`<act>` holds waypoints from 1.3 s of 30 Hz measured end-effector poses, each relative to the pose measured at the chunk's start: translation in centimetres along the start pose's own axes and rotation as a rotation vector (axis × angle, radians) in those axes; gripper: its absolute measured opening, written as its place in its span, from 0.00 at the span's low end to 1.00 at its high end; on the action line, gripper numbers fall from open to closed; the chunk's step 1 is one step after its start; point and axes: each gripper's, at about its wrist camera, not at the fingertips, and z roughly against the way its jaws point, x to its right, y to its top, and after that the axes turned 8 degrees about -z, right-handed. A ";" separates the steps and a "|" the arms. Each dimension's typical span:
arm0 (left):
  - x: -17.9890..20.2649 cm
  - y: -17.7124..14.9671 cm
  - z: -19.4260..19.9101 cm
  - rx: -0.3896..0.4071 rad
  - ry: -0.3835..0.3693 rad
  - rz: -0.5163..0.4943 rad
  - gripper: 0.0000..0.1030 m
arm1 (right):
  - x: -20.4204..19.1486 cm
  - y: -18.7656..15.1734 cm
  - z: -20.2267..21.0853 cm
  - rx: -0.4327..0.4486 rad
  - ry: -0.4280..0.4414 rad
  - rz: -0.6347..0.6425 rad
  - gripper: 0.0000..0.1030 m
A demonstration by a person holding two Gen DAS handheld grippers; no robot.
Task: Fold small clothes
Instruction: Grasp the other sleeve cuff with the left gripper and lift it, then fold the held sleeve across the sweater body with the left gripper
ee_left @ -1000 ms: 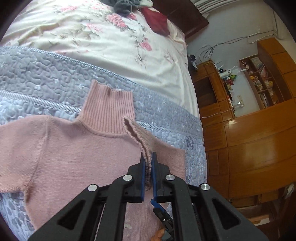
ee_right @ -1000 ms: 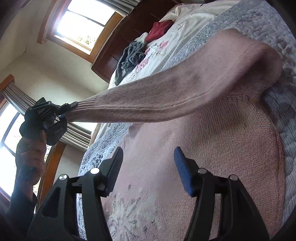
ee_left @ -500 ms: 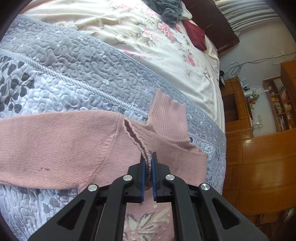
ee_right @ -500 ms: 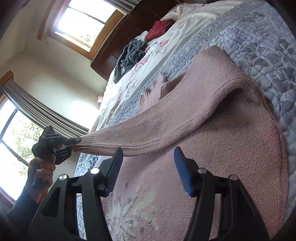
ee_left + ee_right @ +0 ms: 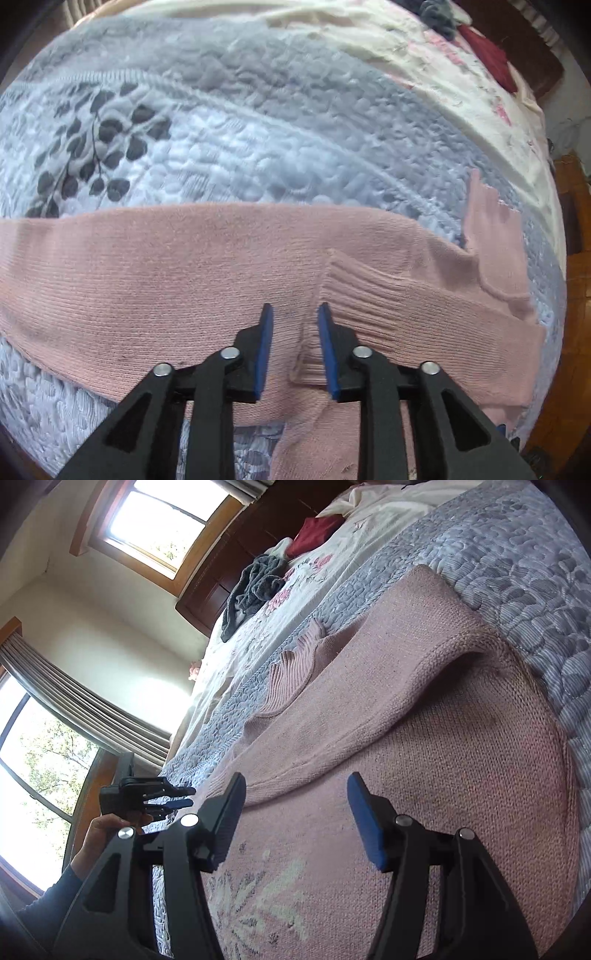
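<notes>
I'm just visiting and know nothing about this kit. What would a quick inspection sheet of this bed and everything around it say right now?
Surface: grey-blue quilted bedspread over a floral sheet.
Job's things: pink sweater lying flat, one sleeve laid across the body, its ribbed cuff by the left fingers.
Clutter: grey garment and dark red cloth near the headboard.
Grippers: left gripper open, cuff lying loose between its fingers; right gripper open above the sweater, holding nothing.
Cables: nothing seen clearly.
Surroundings: windows, striped curtain, dark wooden headboard, wood floor; a person's hand holds the left gripper.
</notes>
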 end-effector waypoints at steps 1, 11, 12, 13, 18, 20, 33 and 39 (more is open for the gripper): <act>1.2 -0.5 0.9 0.046 -0.072 -0.029 0.50 | 0.0 0.0 -0.1 -0.001 0.000 0.000 0.56; 0.5 -2.0 -4.4 -0.111 -0.277 0.089 0.38 | 0.4 -0.1 0.2 -0.009 -0.013 0.010 0.56; -0.3 -2.1 -3.0 -0.080 -0.264 0.103 0.42 | 0.5 -0.1 0.2 -0.006 -0.012 0.005 0.56; -1.4 -2.2 -1.4 -0.041 -0.252 0.111 0.50 | 0.5 -0.2 0.2 -0.005 -0.010 0.004 0.56; -11.4 -4.5 6.7 0.160 -0.162 0.268 0.66 | 0.1 -0.5 0.2 -0.014 -0.001 0.016 0.56; -16.9 -6.6 9.3 0.224 -0.114 0.379 0.66 | 0.2 -0.4 0.3 -0.014 0.004 0.012 0.56; -36.7 -14.0 12.3 0.435 -0.003 0.812 0.66 | 0.0 -0.8 0.1 -0.025 -0.013 0.040 0.56; -38.1 -11.9 9.9 0.420 0.072 0.785 0.66 | 0.3 -0.9 0.0 -0.026 -0.028 0.051 0.56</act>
